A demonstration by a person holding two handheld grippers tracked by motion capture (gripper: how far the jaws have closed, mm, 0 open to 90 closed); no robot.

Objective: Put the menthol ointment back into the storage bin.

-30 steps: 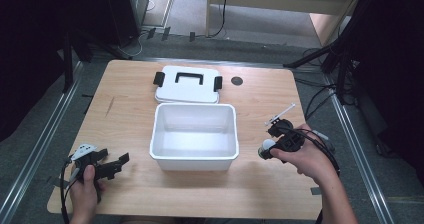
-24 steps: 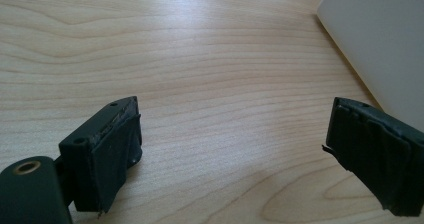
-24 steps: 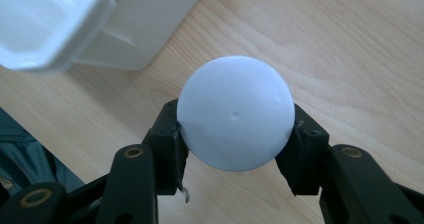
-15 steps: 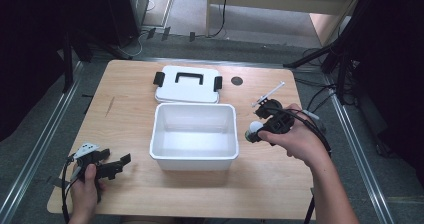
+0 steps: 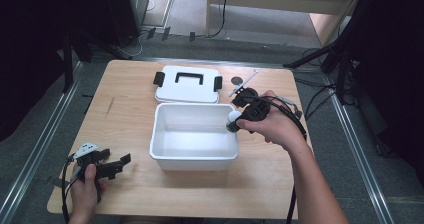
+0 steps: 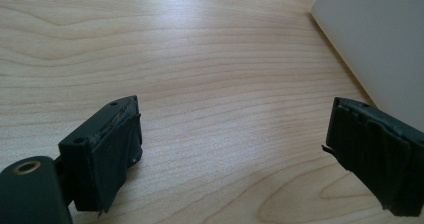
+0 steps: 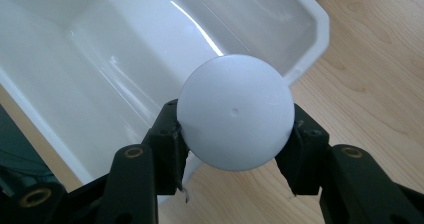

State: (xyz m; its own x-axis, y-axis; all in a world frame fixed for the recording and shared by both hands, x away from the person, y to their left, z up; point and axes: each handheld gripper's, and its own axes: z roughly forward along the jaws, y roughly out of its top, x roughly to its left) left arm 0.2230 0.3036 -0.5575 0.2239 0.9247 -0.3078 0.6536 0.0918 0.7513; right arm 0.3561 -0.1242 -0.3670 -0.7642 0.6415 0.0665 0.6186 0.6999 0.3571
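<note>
While one white ball (image 7: 235,111) sits clamped between the jaws of the right gripper (image 5: 239,118), it hangs over the right rim of the one white bin (image 5: 195,156) on the wooden table (image 5: 125,104). One white lid (image 5: 187,84) with a black handle lies just behind the bin. Near the front left corner, the left gripper (image 5: 116,165) rests, its jaws spread wide and holding nothing.

Right claw (image 5: 233,121) grips white ball (image 5: 233,117) over white bin (image 5: 194,158) rim; lid (image 5: 188,84) behind.
</note>
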